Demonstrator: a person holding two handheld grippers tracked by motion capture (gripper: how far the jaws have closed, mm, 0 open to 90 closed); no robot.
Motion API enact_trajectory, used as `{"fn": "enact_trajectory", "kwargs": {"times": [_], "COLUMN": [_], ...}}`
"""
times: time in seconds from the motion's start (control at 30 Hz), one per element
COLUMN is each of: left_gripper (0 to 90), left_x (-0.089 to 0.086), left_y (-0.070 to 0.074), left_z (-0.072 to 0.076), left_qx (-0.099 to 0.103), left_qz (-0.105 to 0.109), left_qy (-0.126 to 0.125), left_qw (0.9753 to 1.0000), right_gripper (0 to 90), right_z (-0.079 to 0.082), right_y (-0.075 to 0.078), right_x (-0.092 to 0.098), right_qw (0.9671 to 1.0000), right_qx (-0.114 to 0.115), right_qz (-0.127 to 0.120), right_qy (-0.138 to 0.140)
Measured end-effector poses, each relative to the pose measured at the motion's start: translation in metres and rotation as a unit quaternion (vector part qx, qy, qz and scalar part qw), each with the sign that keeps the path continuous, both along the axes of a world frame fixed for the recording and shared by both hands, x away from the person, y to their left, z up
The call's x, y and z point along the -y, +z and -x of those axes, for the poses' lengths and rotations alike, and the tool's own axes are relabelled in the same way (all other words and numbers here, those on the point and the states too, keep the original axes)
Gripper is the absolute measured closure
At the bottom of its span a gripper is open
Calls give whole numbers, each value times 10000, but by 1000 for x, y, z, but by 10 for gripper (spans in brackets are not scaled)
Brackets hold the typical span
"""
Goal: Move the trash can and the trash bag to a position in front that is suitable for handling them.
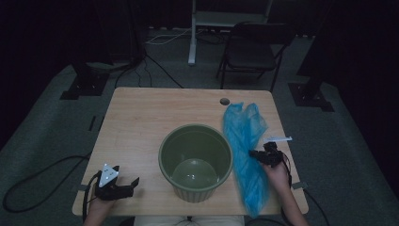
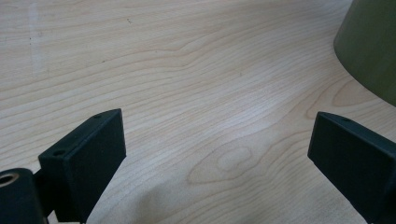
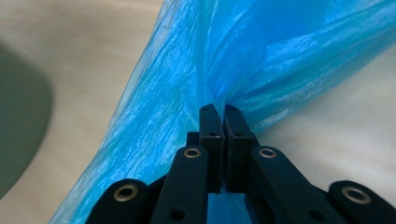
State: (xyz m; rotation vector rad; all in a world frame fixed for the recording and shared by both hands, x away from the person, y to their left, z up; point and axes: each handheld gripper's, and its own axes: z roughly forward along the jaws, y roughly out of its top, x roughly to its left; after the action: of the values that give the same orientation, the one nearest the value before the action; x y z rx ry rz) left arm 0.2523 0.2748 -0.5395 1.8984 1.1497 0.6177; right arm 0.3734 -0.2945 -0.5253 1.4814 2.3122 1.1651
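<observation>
A blue plastic bag (image 1: 244, 141) lies stretched along the right side of the wooden table, next to a green bucket (image 1: 195, 160). My right gripper (image 1: 256, 154) is shut on a pinch of the bag's middle; the right gripper view has the film (image 3: 261, 60) bunched between the closed jaws of that gripper (image 3: 222, 112). At the table's front left corner my left gripper (image 1: 132, 185) rests open, pointing toward the bucket. In the left gripper view its two fingers (image 2: 88, 158) stand wide apart over bare wood, with the bucket wall (image 2: 371, 46) at the far right.
The table (image 1: 141, 122) has a cable hole (image 1: 225, 101) near its far edge. A folding chair (image 1: 251, 52) and stand legs are on the floor beyond. Cables trail off both sides of the table.
</observation>
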Motion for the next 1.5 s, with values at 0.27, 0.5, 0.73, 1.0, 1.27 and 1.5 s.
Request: {"fn": "enact_trajectory", "kwargs": {"times": [0.27,0.5,0.73,1.0,1.27,1.5], "left_gripper": [48,48,48,48,47,48], "left_x": [-6,-8,-7,-8,-9,-9], "left_y": [0,0,-1,0,0,0], "left_z": [1,2,1,1,2,2], "left_qx": [23,31,12,5,-2,1], "left_qz": [128,117,122,154,195,187], "left_qy": [67,91,59,52,67,42], "left_qw": [9999,9999,9999,9999,9998,9998], "right_gripper": [880,708,368,167,167,166], "right_z": [43,74,92,29,-7,-7], "right_y": [0,-7,1,15,5,-8], "right_x": [6,8,24,24,-6,-27], "right_qw": [9998,9996,9990,9966,9973,9955], "right_qx": [-48,-83,15,73,-143,-117], "right_qz": [-88,-192,-377,-466,60,634], "right_qy": [182,179,-229,-678,-711,-698]}}
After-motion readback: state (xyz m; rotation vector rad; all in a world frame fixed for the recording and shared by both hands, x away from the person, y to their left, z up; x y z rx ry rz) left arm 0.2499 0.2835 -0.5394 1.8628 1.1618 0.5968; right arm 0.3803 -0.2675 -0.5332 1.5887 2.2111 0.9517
